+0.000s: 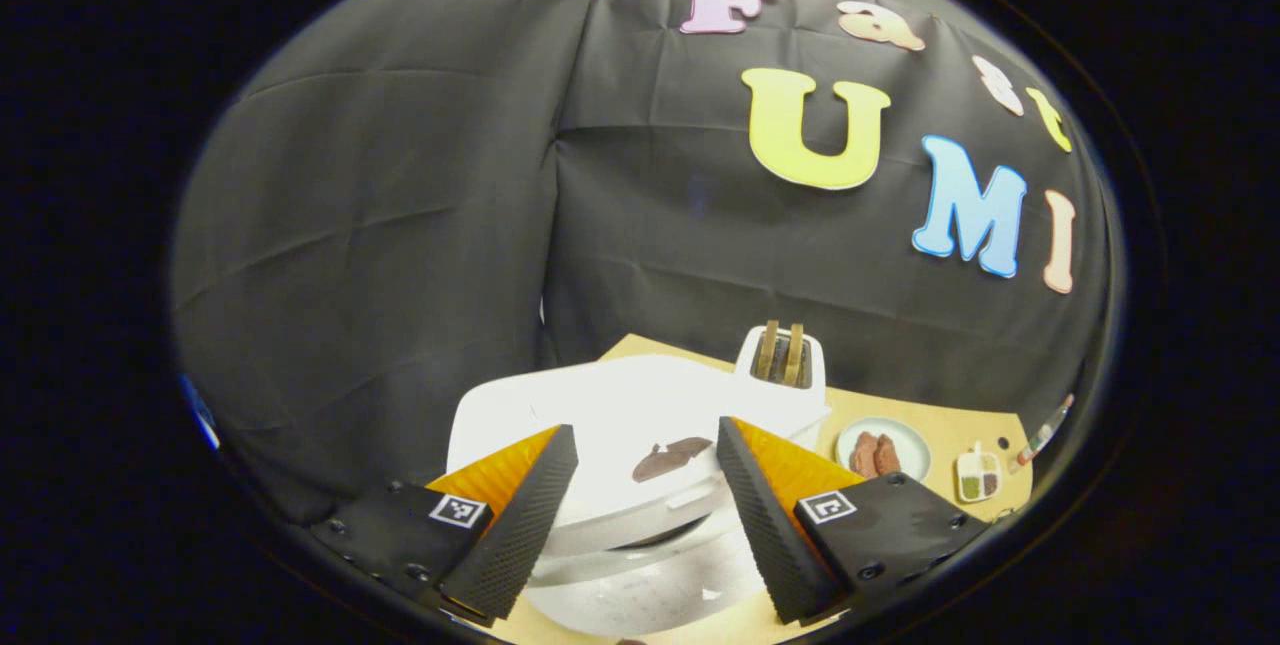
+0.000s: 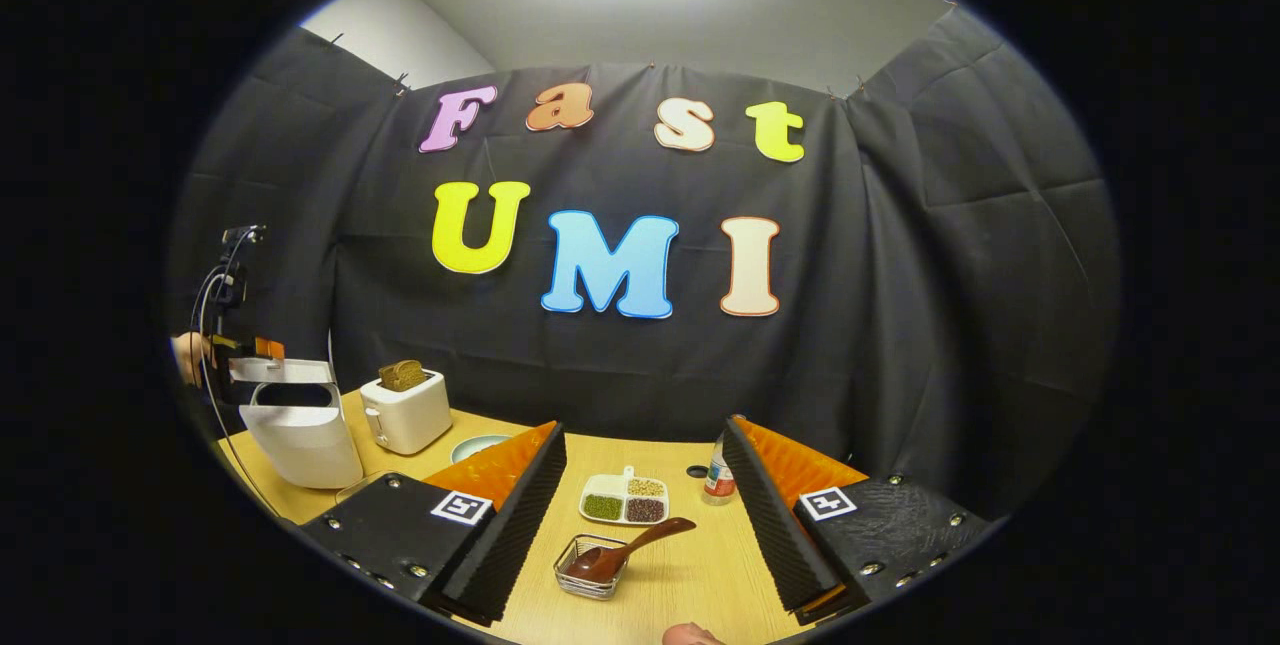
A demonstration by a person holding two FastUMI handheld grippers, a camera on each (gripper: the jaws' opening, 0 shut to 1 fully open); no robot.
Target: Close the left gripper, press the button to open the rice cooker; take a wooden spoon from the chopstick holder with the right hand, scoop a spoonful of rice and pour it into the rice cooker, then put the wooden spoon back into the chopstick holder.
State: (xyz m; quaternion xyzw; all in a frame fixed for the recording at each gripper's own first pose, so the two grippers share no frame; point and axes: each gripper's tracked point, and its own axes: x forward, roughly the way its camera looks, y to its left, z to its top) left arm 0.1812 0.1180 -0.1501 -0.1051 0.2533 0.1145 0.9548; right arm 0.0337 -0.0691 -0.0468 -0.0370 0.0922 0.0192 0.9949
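Wooden spoon [image 2: 625,549] in wire holder [image 2: 592,566]

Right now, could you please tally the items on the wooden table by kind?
White rice cooker: 1
White toaster with brown bread: 1
Round plate: 1
White divided tray of grains: 1
Wire chopstick holder: 1
Brown wooden spoon: 1
Small bottle: 1
Total: 7

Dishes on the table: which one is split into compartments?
The small white tray beyond the wooden spoon; it holds separate green, pale and dark grains. The round plate is undivided.
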